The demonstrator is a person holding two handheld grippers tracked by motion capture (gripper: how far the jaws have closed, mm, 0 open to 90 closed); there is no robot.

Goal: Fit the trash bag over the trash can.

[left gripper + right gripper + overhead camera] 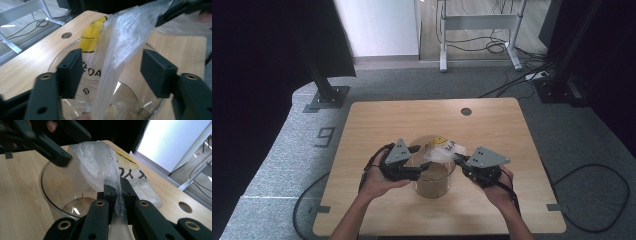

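Clear plastic bag (pixel 97 162), thin and crinkled, with a yellow patch and black lettering on its far part. It is stretched over the mouth of a clear round container (pixel 432 172) standing on the table (pixel 377 120) between the two grippers; the printed end drapes beyond the far rim.

Right gripper (pixel 116 192): jaws pressed together on a gathered edge of the bag, film bunched and rising out of the pinch.

Left gripper (pixel 113 72): jaws spread wide, a taut strip of the bag running between them, touching neither pad as far as I can tell. The container mouth lies directly below and ahead of it.

Judged step: opening or seating the bag in the container, with the left gripper about to take the opposite edge.

To do it well: right keeps tension, so the film stays flat enough to pinch; left should close on a single layer near the rim, not the bunched strip, then pull apart gently, since the film looks likely to tear or slip.
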